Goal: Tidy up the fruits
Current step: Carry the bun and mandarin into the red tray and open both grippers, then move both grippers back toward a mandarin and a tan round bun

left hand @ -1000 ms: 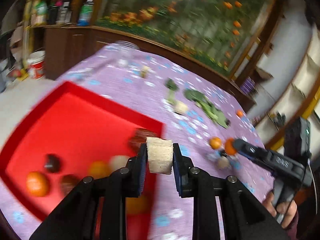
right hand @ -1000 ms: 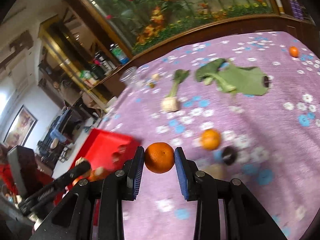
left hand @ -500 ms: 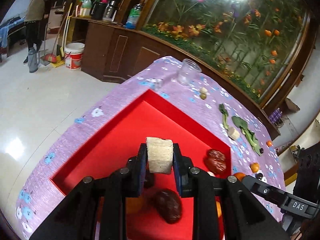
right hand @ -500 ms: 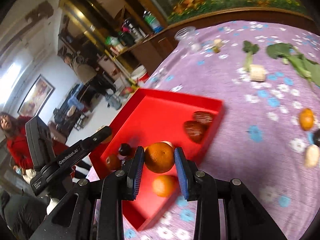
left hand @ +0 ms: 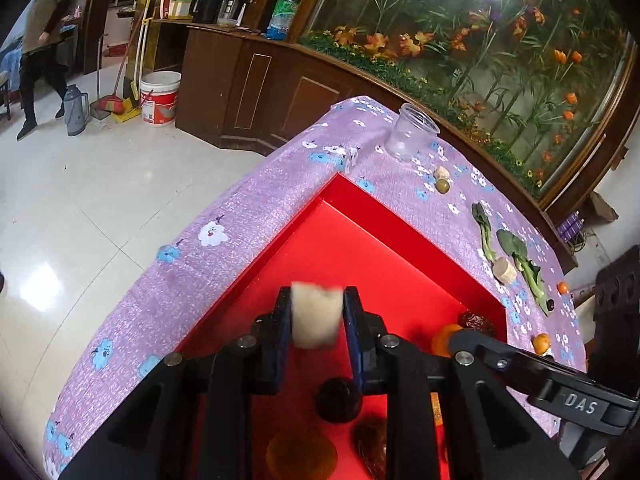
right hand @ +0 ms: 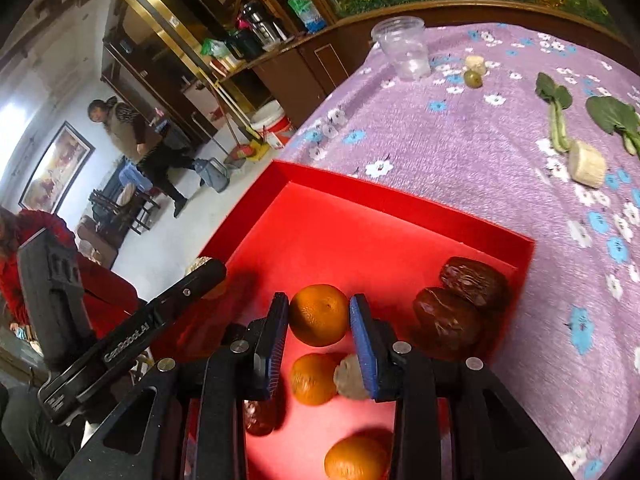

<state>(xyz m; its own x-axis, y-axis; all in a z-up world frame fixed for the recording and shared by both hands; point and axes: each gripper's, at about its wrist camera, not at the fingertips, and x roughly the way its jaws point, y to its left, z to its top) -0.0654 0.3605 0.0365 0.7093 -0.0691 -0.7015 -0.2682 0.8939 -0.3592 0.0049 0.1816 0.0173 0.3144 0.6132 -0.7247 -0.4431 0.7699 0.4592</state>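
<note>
Left wrist view shows the drop-off step of sorting fruit: the left gripper [left hand: 318, 322] hangs above the red tray [left hand: 404, 220], its fingers [left hand: 280, 320] pinching a pale, pithy chunk of fruit [left hand: 316, 316] between the blue pads. The chunk sits over bare tray floor, toward the tray's near side, with a dark round fruit [left hand: 338, 400] on the tray floor just beneath the fingers. My judgement is that the next move calls for lowering a little and spreading the fingers so the chunk lands on open red floor rather than on the dark fruit.

Right wrist view has the right gripper [right hand: 319, 320] also over the tray, its fingers [right hand: 362, 336] closed on a small orange [right hand: 319, 314]. Below it lie another orange [right hand: 312, 378], a pale lump [right hand: 350, 376] and, to the right inside the tray, two wrinkled brown dates [right hand: 460, 300]. This release likely needs a spot clear of those, as the orange may roll. More produce waits on the purple counter [right hand: 460, 148] beyond the tray.
</note>
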